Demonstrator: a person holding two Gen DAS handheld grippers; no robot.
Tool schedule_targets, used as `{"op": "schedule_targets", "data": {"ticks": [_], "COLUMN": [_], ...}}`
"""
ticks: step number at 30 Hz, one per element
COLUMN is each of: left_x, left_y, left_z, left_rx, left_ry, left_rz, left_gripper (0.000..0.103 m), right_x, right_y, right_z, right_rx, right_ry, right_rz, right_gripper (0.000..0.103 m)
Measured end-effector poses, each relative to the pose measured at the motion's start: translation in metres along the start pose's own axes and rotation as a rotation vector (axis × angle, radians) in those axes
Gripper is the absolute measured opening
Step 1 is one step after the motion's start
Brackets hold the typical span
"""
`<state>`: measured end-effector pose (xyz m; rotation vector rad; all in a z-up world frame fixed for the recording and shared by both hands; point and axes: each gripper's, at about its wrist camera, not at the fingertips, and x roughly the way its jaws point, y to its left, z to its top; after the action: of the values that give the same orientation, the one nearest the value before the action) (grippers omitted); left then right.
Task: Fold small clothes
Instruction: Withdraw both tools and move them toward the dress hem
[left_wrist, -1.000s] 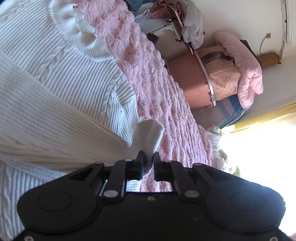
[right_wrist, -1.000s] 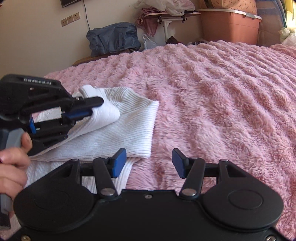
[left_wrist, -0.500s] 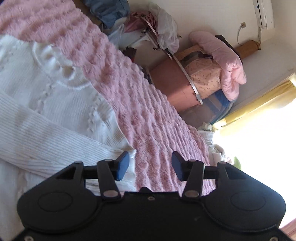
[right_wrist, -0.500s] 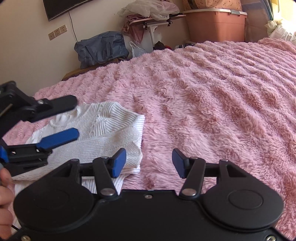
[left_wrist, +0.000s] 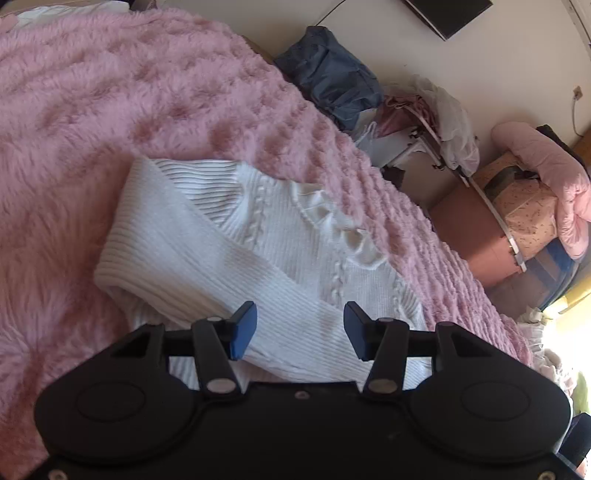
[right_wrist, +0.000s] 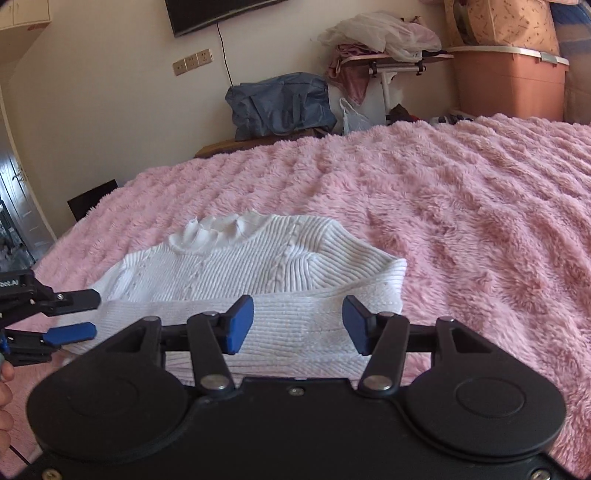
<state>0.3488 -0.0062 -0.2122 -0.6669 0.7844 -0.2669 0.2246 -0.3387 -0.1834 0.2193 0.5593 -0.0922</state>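
Observation:
A small white ribbed sweater (left_wrist: 258, 243) with a frilled collar lies flat on the pink fluffy blanket (left_wrist: 92, 92), a sleeve folded across its body. My left gripper (left_wrist: 300, 332) hovers open above the folded sleeve with nothing between its fingers. In the right wrist view the same sweater (right_wrist: 258, 266) lies just ahead of my right gripper (right_wrist: 298, 325), which is open and empty over the sleeve's band. The left gripper (right_wrist: 79, 312) shows there at the left edge, open, beside the sweater's shoulder, with part of a hand (right_wrist: 4, 387) below it.
The pink blanket (right_wrist: 461, 221) stretches wide to the right. Beyond the bed's far edge stand a blue bag (right_wrist: 280, 103), a small rack with heaped clothes (right_wrist: 384, 44) and a salmon storage bin (right_wrist: 506, 81). A dark screen (right_wrist: 221, 11) hangs on the wall.
The left gripper has let go of the sleeve's white cuff, opened, and swung back and away from the sweater. The right gripper has shifted a little toward the sweater, still open.

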Motion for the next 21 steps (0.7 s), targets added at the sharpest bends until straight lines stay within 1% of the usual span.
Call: {"op": "schedule_targets", "data": {"ticks": [3, 6, 10, 12, 15, 17, 19, 21], "left_x": [0.009, 0.015, 0.014, 0.012, -0.005, -0.025, -0.045, -0.065], "left_y": [0.025, 0.039, 0.040, 0.029, 0.012, 0.002, -0.008, -0.017], "left_z": [0.001, 0.000, 0.004, 0.008, 0.016, 0.019, 0.019, 0.016], "left_rx": [-0.050, -0.083, -0.078, -0.066, -0.025, 0.034, 0.101, 0.170], "left_ry": [0.035, 0.047, 0.061, 0.073, 0.061, 0.045, 0.035, 0.037], "left_rz": [-0.010, -0.032, -0.030, -0.023, -0.022, -0.011, 0.012, 0.054], "left_gripper": [0.053, 0.054, 0.055, 0.054, 0.054, 0.054, 0.054, 0.055], "right_x": [0.015, 0.023, 0.026, 0.026, 0.012, -0.004, -0.019, -0.035], "right_y": [-0.005, -0.008, -0.007, -0.005, 0.001, 0.008, 0.015, 0.024], "right_z": [-0.005, -0.012, -0.016, -0.013, -0.004, 0.002, 0.006, 0.007], "right_rx": [0.021, 0.022, -0.007, -0.013, -0.010, -0.029, -0.058, -0.092], "right_ry": [0.054, 0.074, 0.083, 0.090, 0.077, 0.052, 0.039, 0.035], "right_rz": [-0.039, -0.060, -0.078, -0.085, -0.082, -0.076, -0.076, -0.069], "right_gripper": [0.055, 0.055, 0.055, 0.055, 0.056, 0.056, 0.056, 0.056]}}
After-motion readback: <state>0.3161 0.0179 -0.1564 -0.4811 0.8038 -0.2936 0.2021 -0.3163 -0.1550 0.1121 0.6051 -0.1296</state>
